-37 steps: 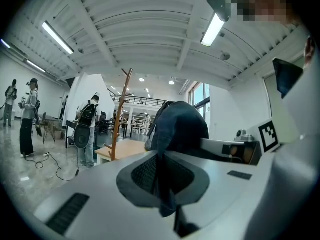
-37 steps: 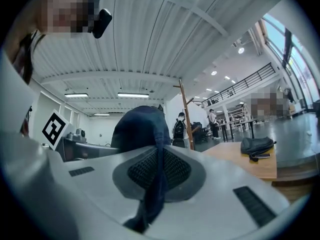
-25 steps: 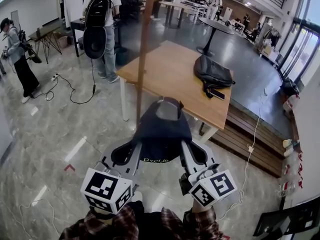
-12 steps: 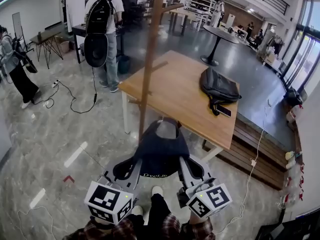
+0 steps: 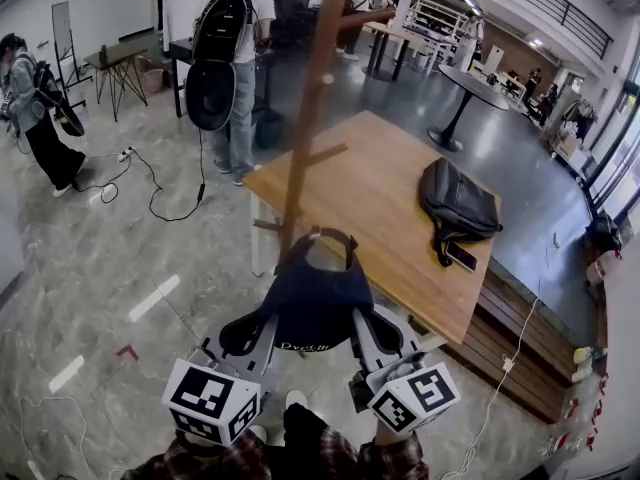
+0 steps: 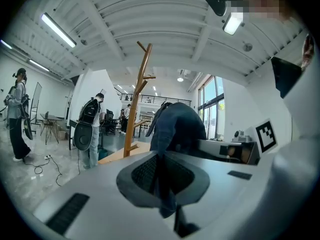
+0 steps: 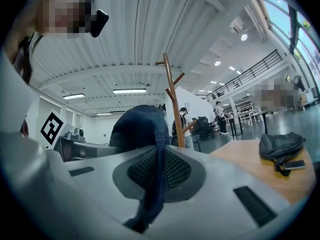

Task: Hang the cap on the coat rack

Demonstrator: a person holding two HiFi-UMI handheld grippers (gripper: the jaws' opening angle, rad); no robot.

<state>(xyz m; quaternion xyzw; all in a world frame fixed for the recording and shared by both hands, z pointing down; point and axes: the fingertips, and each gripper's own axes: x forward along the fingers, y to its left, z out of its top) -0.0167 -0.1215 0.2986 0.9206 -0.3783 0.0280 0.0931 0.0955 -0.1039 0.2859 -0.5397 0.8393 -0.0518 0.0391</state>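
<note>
A dark navy cap [image 5: 315,298] hangs between both grippers, its back strap loop pointing away from me toward the wooden coat rack [image 5: 308,108]. My left gripper [image 5: 248,330] is shut on the cap's left edge; the fabric [image 6: 162,184] is pinched between its pads. My right gripper [image 5: 368,328] is shut on the cap's right edge, with cloth [image 7: 157,184] clamped in its jaws. The rack's pole [image 6: 134,119] with short branch pegs rises just beyond the cap [image 7: 140,126], close to it but apart.
A wooden table [image 5: 380,198] stands behind the rack with a black backpack [image 5: 458,203] and a phone [image 5: 462,256] on it. A person with a backpack [image 5: 232,58] stands behind left; another person [image 5: 35,108] at far left. Cables [image 5: 150,193] lie on the floor.
The view has tilted up and the cap with both grippers has come nearer the rack pole; the cap's strap loop now shows open toward the pole.
</note>
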